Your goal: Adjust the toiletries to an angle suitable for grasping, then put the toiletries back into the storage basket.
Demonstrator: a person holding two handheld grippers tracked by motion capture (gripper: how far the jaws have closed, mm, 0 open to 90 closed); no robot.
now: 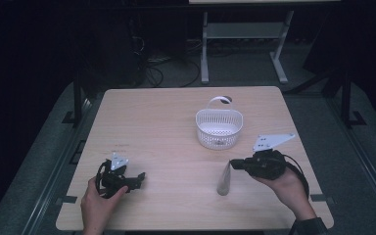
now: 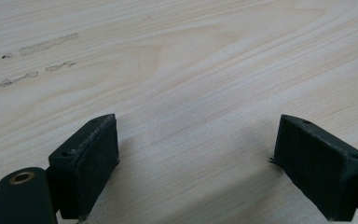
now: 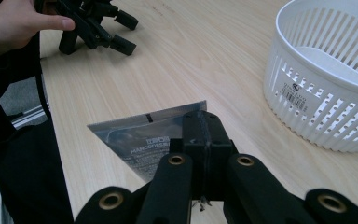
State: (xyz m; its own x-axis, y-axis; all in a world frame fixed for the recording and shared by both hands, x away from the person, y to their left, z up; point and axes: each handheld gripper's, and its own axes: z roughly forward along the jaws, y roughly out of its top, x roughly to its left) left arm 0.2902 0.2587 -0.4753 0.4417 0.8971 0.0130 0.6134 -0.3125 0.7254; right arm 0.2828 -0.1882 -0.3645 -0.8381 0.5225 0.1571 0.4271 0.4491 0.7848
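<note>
A silvery foil pouch [image 3: 142,135] with printed text hangs above the wooden table [image 1: 166,142], and my right gripper [image 3: 206,135] is shut on its upper corner. In the high view the pouch [image 1: 223,180] dangles from the right gripper [image 1: 235,164] near the table's front right. A white slotted plastic basket [image 1: 219,128] with a handle stands just behind, and its wall [image 3: 321,102] is close on the right in the right gripper view. My left gripper [image 1: 141,178] rests low at the front left, open over bare wood [image 2: 196,140].
The basket looks nearly empty, with a small dark item at its bottom. A white table frame [image 1: 245,34] stands on the dark floor beyond the far edge. Faint scuff marks [image 2: 32,60] lie on the wood ahead of the left gripper.
</note>
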